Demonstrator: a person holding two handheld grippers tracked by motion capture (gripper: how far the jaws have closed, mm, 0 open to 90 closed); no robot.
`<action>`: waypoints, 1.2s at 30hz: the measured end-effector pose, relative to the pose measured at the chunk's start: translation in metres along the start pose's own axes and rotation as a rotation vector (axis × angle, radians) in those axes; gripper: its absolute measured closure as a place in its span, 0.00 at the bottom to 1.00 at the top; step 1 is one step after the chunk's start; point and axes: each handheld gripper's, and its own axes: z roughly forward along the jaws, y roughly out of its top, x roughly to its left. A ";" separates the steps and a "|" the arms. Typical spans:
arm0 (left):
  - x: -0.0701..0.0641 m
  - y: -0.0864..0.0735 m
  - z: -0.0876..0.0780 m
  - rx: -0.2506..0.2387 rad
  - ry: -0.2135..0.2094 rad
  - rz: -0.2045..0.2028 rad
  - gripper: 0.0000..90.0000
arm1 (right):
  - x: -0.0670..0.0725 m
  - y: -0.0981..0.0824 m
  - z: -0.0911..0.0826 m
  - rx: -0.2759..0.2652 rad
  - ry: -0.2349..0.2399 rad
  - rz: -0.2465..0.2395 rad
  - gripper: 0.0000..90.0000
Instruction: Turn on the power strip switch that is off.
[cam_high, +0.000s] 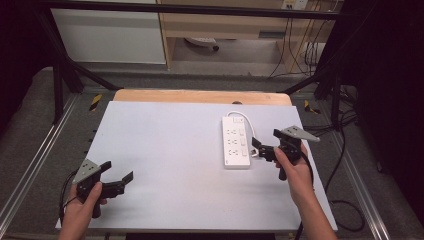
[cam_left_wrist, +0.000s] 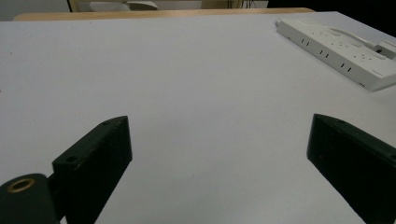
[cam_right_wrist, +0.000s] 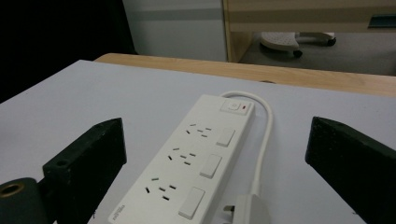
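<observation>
Right tool (cam_high: 260, 146) sits low over the surface (cam_high: 165, 145), jaws spread wide apart with nothing pinched between them. Just off its tips, on its left as the high view has it, lies the white power strip (cam_high: 235, 142), flat on the surface, its long side running away from the person. From the right gripper view the power strip (cam_right_wrist: 187, 163) stretches ahead between the two black jaws without touching either one: three sockets in a row, each with its own rocker switch beside it, and a master switch (cam_right_wrist: 236, 106) at the far end. The white cable (cam_right_wrist: 264, 135) loops out from that far end and runs back along the strip's right side to the plug (cam_right_wrist: 245, 210), which lies right at the near edge, close under the tool.

Left tool (cam_high: 117, 181) rests at the near left corner, well apart from the strip, jaws also wide apart, bare surface between them. Seen along its jaws, the power strip (cam_left_wrist: 341, 51) lies far ahead to the right.
</observation>
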 end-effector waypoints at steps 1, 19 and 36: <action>0.000 0.000 0.000 0.000 0.000 0.000 0.07 | -0.002 -0.001 -0.004 -0.003 -0.001 -0.002 0.07; 0.001 -0.001 -0.001 0.000 0.004 -0.008 0.07 | -0.029 -0.031 -0.056 -0.023 -0.061 0.004 0.07; 0.002 -0.001 -0.002 0.001 0.005 -0.008 0.07 | -0.034 -0.076 -0.055 0.045 -0.070 -0.004 0.06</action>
